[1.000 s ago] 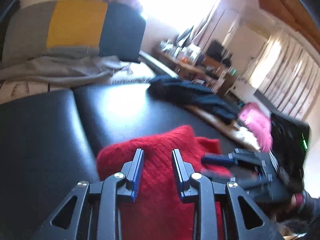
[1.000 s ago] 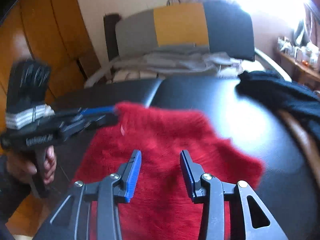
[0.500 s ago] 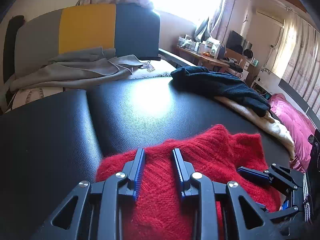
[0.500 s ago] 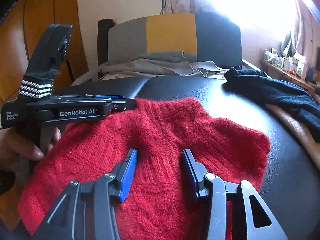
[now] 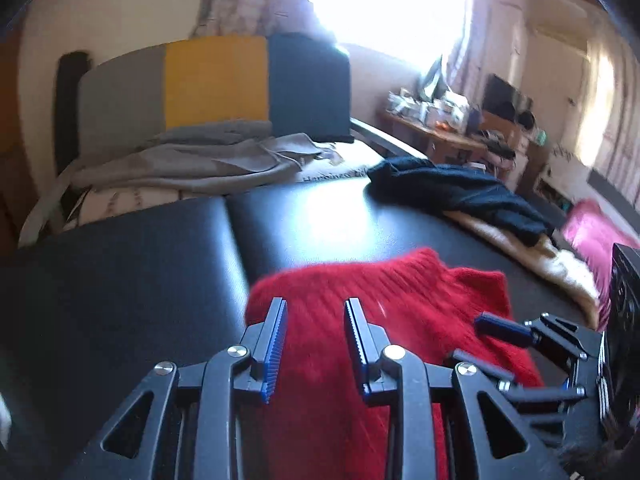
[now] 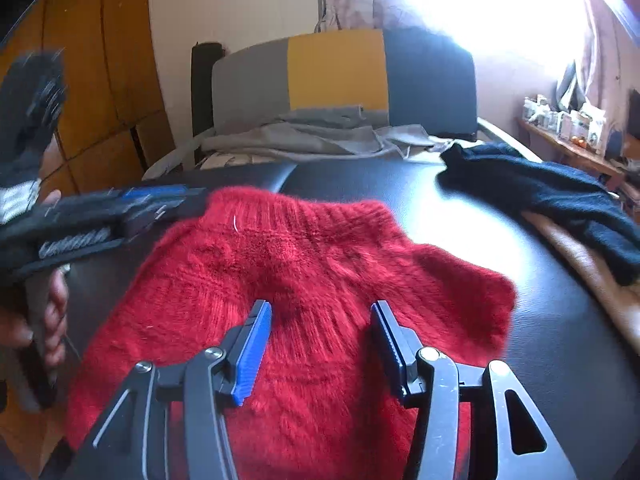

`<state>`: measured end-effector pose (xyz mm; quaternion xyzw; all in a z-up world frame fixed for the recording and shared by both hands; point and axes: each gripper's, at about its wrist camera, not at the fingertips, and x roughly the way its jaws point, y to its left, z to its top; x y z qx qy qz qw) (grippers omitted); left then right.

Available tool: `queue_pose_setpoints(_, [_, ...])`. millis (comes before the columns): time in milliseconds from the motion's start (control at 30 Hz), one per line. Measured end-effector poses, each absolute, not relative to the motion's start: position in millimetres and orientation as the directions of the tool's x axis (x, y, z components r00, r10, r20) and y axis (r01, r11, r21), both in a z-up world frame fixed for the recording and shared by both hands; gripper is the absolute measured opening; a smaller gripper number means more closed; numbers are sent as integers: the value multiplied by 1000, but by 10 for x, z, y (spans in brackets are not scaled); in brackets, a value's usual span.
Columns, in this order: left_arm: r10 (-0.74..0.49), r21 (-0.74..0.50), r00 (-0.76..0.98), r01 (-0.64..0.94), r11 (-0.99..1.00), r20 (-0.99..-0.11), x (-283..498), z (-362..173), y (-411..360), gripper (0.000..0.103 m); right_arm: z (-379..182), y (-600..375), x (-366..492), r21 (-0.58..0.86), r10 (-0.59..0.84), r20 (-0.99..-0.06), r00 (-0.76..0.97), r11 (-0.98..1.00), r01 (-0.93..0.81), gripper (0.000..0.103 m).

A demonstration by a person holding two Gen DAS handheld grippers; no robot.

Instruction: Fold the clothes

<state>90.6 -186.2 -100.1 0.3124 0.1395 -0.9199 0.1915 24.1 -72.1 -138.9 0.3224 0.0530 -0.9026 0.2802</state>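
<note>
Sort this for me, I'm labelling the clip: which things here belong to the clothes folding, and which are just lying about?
In the job:
- red knitted sweater, flat on the black padded table
- left hand-held gripper, open above it
- right hand-held gripper, jaws opening, nothing between them

Lying about:
- dark navy garment
- tan garment under it
- grey cloth by the striped cushion

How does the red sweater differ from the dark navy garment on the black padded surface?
The red sweater is bright red and fuzzy; the dark navy garment is near black. The red sweater lies spread flat in front of both grippers; the navy garment sits bunched farther off, toward the right edge. The navy garment partly overlies a tan garment; the sweater lies directly on the black padded surface. Both look knitted, and neither is gripped.
</note>
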Motion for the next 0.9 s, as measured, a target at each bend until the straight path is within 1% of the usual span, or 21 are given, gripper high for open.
queue_pose_setpoints(67, [-262,-158,-740,444,-882,-619,1125,-998,-1726,29,-1307,-648,393,83,-487,-601,-634,-827,556,53])
queue_pose_setpoints(133, [-266,-149,-744,439,-886,-612,1295,-1036,-1569,29,-1261,-573,570,75,-500,-598,-627,-813,577,53])
queue_pose_setpoints(233, [-246,-135,-739,414,-900,-627,1457,-1188,-1332,29,-1337,-448,867,54,-507,-623,-596,-787,614,53])
queue_pose_setpoints(367, [-268,-57,-692,408,-911,-670,1544,-1552,-1095,30,-1689,-273,1024,29,-426,-711,-560,-813,582,54])
queue_pose_setpoints(400, [-281,-32,-693,402,-915,-663,1573,-1616,-1043,30,-1751,-235,1045,30,-417,-720,-555,-817,576,54])
queue_pose_setpoints(500, [-328,36,-696,398,-917,-639,1634,-1741,-904,30,-1807,-152,1069,33,-422,-704,-572,-823,567,54])
queue_pose_setpoints(567, [-343,42,-700,409,-911,-627,1640,-1768,-873,30,-1824,-165,1042,18,-416,-702,-578,-822,569,56])
queue_pose_setpoints(667, [-309,-30,-720,415,-909,-621,1684,-1723,-924,31,-1836,-156,1032,26,-424,-694,-581,-822,569,57])
queue_pose_setpoints(800, [-219,-169,-751,401,-900,-623,1818,-1563,-1088,32,-1841,-127,1044,48,-440,-688,-577,-822,568,60])
queue_pose_setpoints(900, [-177,-265,-779,403,-876,-601,1961,-1387,-1307,37,-1844,-115,1021,71,-459,-688,-562,-813,577,65])
